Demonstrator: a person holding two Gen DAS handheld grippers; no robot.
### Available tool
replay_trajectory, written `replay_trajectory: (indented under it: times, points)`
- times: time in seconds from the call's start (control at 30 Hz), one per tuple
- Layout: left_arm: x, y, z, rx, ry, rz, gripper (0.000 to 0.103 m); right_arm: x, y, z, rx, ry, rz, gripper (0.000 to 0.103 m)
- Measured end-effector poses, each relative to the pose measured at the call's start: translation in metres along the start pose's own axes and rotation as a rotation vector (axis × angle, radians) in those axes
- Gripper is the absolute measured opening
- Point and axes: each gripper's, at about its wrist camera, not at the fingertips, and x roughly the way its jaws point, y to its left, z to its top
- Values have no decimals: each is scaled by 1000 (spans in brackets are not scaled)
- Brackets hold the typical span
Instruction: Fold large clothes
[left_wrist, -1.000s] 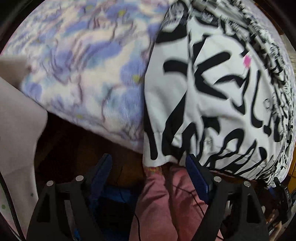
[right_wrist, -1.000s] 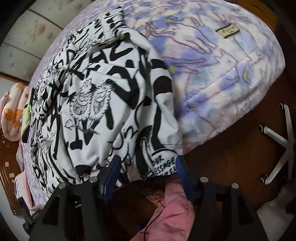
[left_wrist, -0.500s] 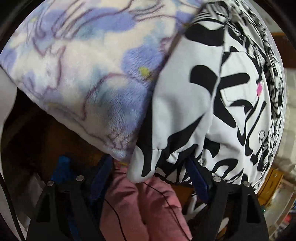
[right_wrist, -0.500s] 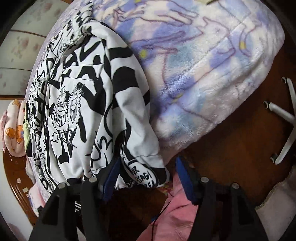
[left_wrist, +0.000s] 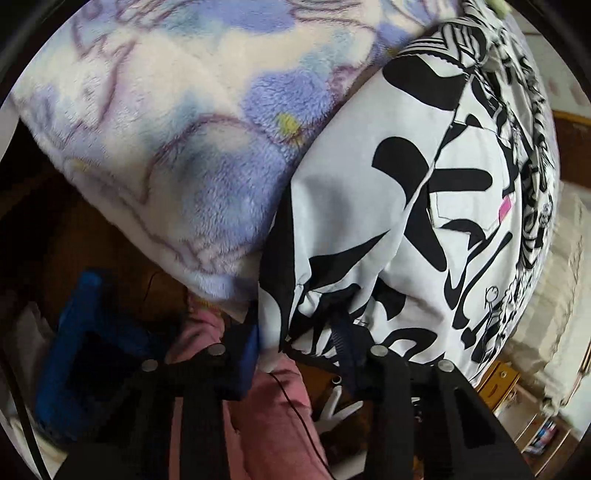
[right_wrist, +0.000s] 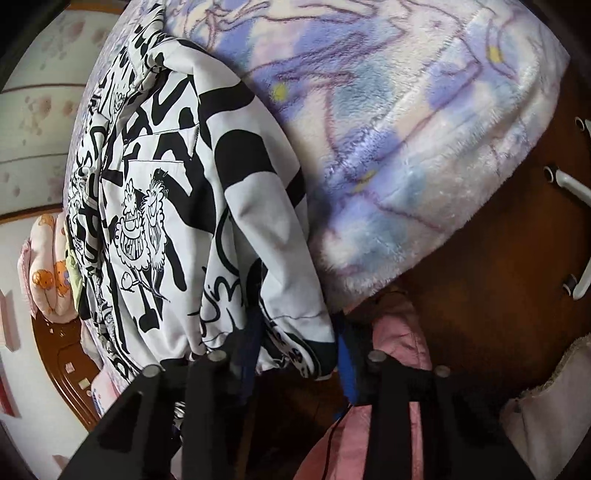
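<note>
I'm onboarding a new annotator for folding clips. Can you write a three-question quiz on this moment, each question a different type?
1. True or false: the black-and-white printed garment hangs over the near edge of the purple floral blanket.
2. Multiple choice: where is the garment's hem relative to the right gripper? A) between its fingers B) far off to one side C) out of view
3. Fill in: the small tag on the garment's chest pocket, seen from the left gripper, is ____ in colour.

Key: 1 true; 2 A; 3 pink.
</note>
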Motion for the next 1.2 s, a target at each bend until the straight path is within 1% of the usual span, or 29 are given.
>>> replay_trajectory:
  times: [0.03,0.1,0.17,0.23,0.33,0.43,0.5,0.57,0.63,0.7,0.83,0.87,0.9,1.0,1.07,1.1,1.2]
  points:
    - [-1,-4,-2,-4,3,14,29,-2,3,-2,2,-1,-8,25]
    - [-5,-9,-5,8,0,40,23,-6,12,-8,-12,-9,-22,16]
    - [-12,-15,-11,27,-11,58,19,-13,23,-15,-23,-28,-16,14]
    - [-20,-17,-18,27,-15,40,18,-20,31,-19,-13,-38,7,14]
    - [-33,-18,-24,9,7,-30,16,-34,43,-24,8,-49,67,13]
    - [-51,-19,-28,-19,30,-136,15,-48,60,-29,33,-43,182,12]
    - [-63,-26,-32,-12,41,-163,15,-56,75,-31,26,-33,216,12]
    - [-78,-39,-37,9,41,-203,15,-62,92,-31,5,-24,237,12]
    - [-98,-56,-39,18,35,-260,15,-69,107,-32,-9,-27,278,12]
    - [-114,-70,-34,44,19,-294,14,-78,123,-30,-22,-30,343,12]
    - [-148,-117,-28,149,-26,-381,12,-95,147,-18,-22,-47,488,12]
    - [-157,-125,-25,170,-33,-411,5,-100,154,-12,-25,-50,520,12]
    - [-166,-138,-21,183,-41,-453,5,-104,161,-6,-33,-54,546,12]
    - [-180,-166,-8,203,-59,-485,5,-118,186,13,-61,-60,595,11]
    - [-181,-184,3,201,-65,-483,5,-128,203,28,-92,-63,618,11]
    - [-180,-190,8,192,-62,-481,5,-134,210,35,-106,-64,624,11]
    - [-179,-206,25,132,-57,-513,5,-144,243,55,-165,-59,631,11]
